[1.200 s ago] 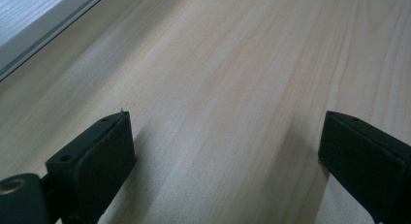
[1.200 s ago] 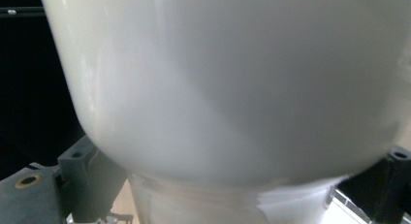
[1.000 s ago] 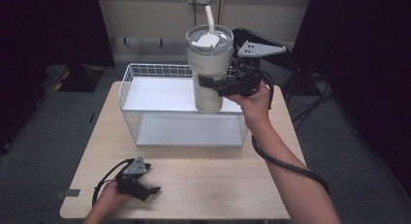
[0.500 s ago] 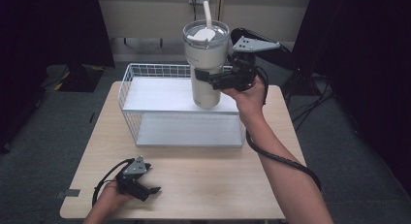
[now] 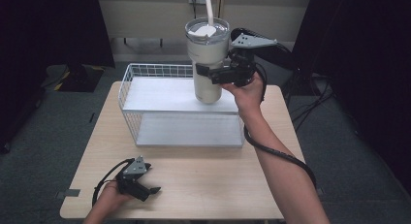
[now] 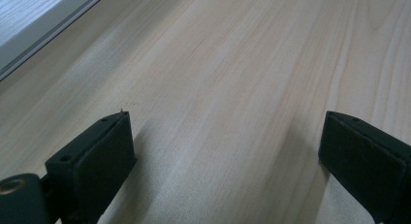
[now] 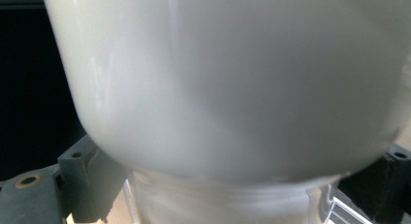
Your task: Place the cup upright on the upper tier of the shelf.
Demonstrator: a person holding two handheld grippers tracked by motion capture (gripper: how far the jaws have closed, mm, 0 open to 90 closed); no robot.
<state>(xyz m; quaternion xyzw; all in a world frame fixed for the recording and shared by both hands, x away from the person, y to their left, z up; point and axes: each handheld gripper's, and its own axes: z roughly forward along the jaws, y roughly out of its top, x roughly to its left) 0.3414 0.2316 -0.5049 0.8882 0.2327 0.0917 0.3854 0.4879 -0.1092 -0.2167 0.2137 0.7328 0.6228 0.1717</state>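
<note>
Dim room, light wooden desk (image 5: 203,185), wire basket (image 5: 145,88) at its far edge.

From the high view: right gripper (image 5: 213,73) clamped on a white tumbler (image 5: 207,64) with lid and straw, held upright in the air above the basket's far right corner; left gripper (image 5: 148,190) low at the desk's near left corner. Along the left gripper: jaws spread wide over bare wood, nothing between. Along the right gripper: tumbler (image 7: 232,88) close up, wedged between both jaws.

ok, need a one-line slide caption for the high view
Right gripper holds a white tumbler with straw above the wire basket; left gripper rests open on the table.
</note>
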